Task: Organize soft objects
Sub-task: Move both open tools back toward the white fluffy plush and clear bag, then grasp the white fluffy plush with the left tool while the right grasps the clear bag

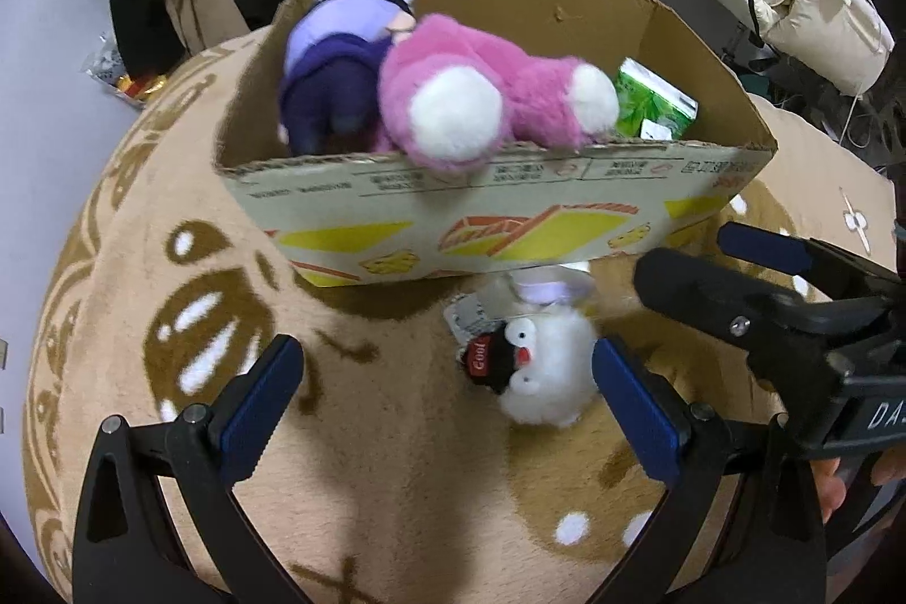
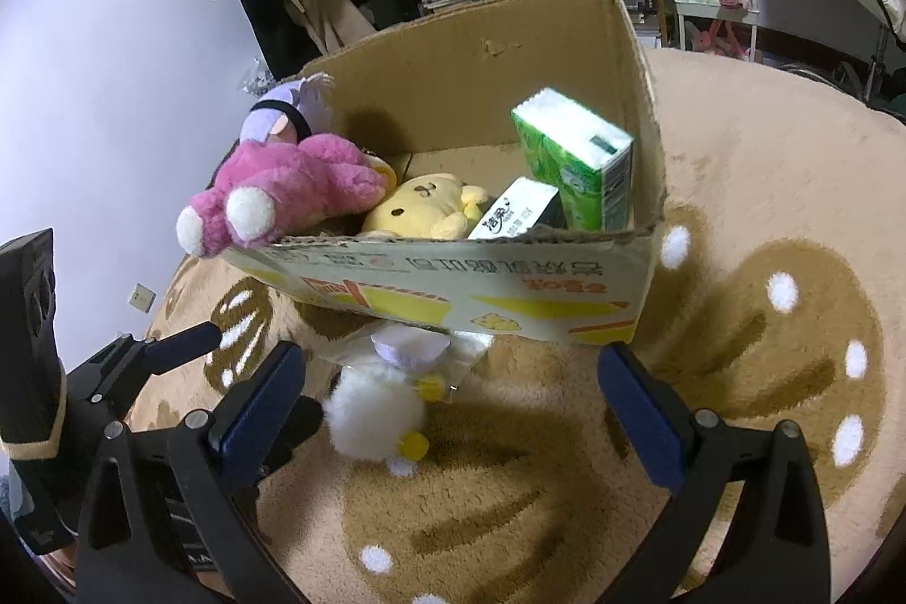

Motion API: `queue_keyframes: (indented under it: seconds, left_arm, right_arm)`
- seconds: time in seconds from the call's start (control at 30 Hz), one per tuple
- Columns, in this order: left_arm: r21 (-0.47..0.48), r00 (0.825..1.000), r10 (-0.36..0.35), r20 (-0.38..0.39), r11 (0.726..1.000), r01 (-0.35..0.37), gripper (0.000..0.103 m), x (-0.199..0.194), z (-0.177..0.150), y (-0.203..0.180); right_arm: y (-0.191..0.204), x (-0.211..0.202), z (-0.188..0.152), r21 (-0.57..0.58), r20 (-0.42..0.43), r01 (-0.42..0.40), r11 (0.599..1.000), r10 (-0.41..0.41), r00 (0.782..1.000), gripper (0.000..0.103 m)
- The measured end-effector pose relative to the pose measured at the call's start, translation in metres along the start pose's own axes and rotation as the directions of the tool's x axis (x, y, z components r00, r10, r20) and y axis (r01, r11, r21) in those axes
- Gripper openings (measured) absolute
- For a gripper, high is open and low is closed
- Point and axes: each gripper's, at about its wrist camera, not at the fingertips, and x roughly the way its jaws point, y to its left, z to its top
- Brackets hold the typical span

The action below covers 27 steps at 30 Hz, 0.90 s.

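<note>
Both grippers, left gripper (image 1: 447, 394) and right gripper (image 2: 453, 394), hover with fingers spread wide, holding nothing. Between them a white plush (image 1: 546, 369) lies on the tan rug (image 1: 368, 462), just beside the cardboard box (image 1: 481, 208), where a pink plush (image 1: 453, 106) overhangs the front rim.

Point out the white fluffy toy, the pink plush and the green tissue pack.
white fluffy toy (image 1: 552, 377): left wrist view, on its body.
pink plush (image 2: 294, 185): right wrist view, on its torso.
green tissue pack (image 2: 572, 162): right wrist view, on its front face.
</note>
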Motion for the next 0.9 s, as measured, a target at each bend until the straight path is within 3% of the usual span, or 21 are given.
queue_keyframes:
  seconds: [0.23,0.9]
  left_arm:
    - [-0.004,0.999,-0.042,-0.033,0.999,0.042,0.101,0.017,0.004,-0.003]
    - [-0.068,0.986,-0.071,-0.150,0.996,0.062,0.101,0.063,0.009,-0.001]
  right_arm:
    - [-0.004,0.010,0.000,0.022,-0.027,-0.008,1.000,0.009,1.000,0.103]
    - [-0.012,0.035,-0.004,0.073,-0.097,-0.048,0.996,0.056,0.994,0.103]
